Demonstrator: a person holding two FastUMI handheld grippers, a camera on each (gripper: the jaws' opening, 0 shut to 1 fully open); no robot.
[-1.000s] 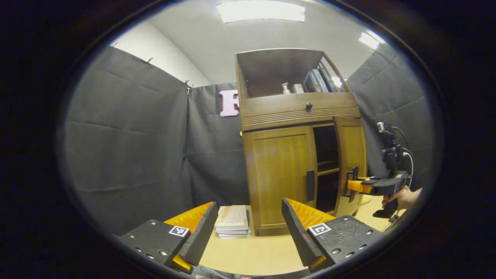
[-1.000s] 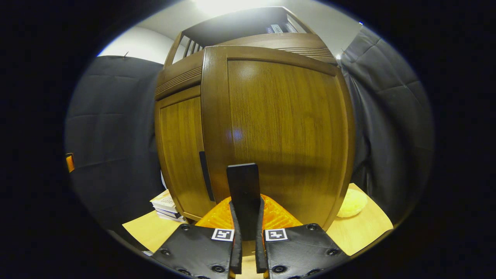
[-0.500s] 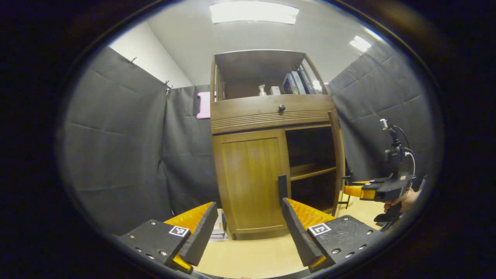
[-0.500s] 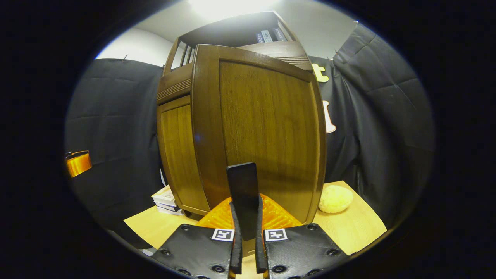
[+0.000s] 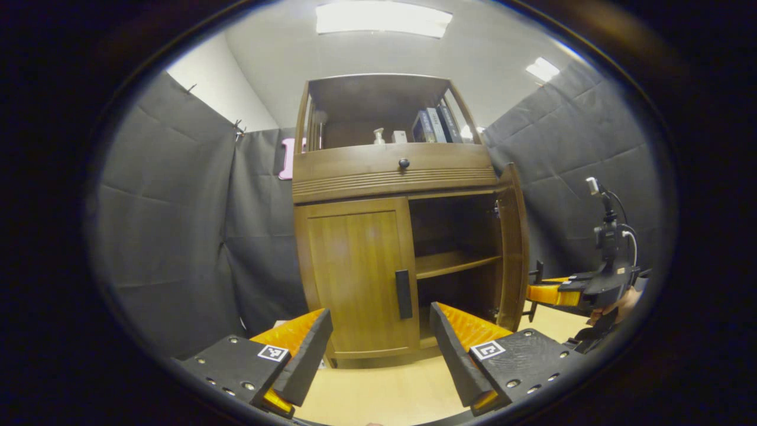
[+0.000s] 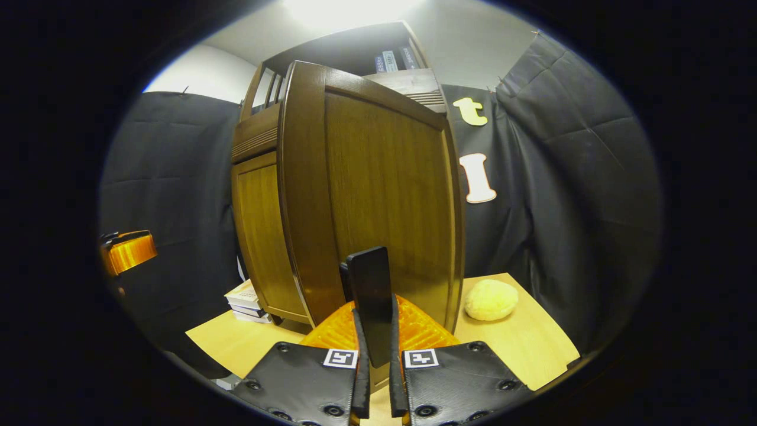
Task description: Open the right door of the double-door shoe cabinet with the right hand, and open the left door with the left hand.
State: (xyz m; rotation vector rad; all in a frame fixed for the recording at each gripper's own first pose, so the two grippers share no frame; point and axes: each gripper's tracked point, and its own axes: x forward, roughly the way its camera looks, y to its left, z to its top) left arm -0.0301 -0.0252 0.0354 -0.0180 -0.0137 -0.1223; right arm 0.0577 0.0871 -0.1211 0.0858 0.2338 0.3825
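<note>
The wooden shoe cabinet (image 5: 390,171) stands on a light tabletop. Its right door (image 5: 513,248) is swung wide, edge-on in the left gripper view, baring a shelf (image 5: 452,263). In the right gripper view this right door (image 6: 384,195) rises close ahead, and my right gripper (image 6: 375,331) is shut on its dark handle (image 6: 370,284). That right gripper (image 5: 547,293), held by a hand, shows beside the door's edge. The left door (image 5: 358,272) is closed, with its dark handle (image 5: 403,294) upright. My left gripper (image 5: 378,349) is open, short of the left door.
Books (image 5: 434,124) and small bottles (image 5: 378,136) sit in the open top shelf above a drawer knob (image 5: 404,163). A stack of books (image 6: 243,300) lies left of the cabinet. A yellow round lump (image 6: 491,299) rests on the tabletop at the right.
The right door has swung further open with my right gripper holding its handle. My left gripper has shifted so the left door and its handle sit nearer the middle of its view.
</note>
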